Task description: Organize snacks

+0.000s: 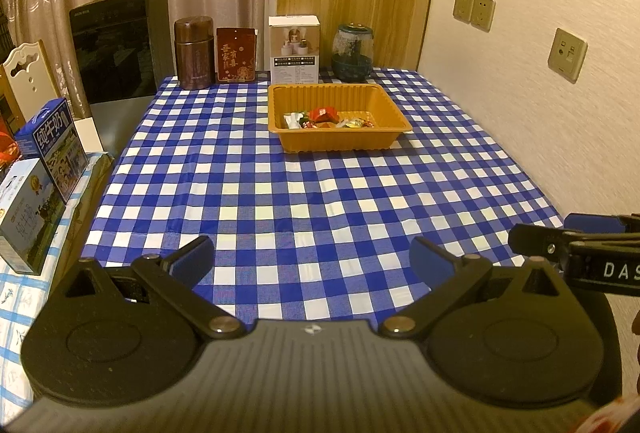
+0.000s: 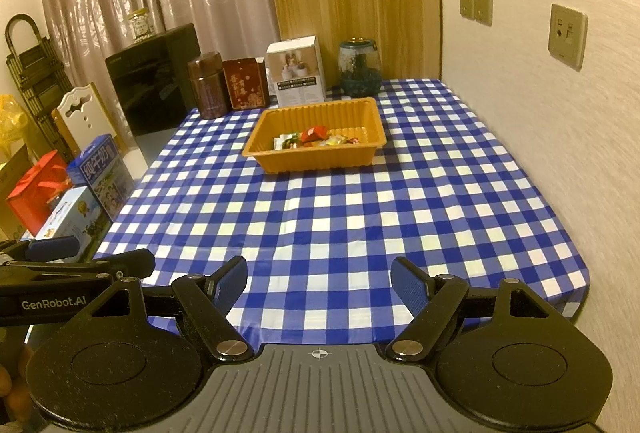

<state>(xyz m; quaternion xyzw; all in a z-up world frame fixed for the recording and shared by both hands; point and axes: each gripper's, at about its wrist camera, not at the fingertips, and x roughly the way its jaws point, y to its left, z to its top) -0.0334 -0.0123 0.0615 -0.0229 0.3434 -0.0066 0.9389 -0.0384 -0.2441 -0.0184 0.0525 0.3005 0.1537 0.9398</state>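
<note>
Orange plastic forms the ribbed tray point(image 1: 339, 137), which sits toward the far edge of the checked table point(image 1: 304, 201), nearer its right side. Wrapped snacks point(image 1: 326, 117) lie heaped inside it. They look light, crinkly and slippery, so pinching a single wrapper by its middle would likely suit best. The left gripper point(image 1: 312, 257) and the right gripper point(image 2: 319, 279) both hang spread wide and empty over the near edge.

Brown canister point(image 1: 194, 53), milk cartons point(image 1: 52, 143)
</note>
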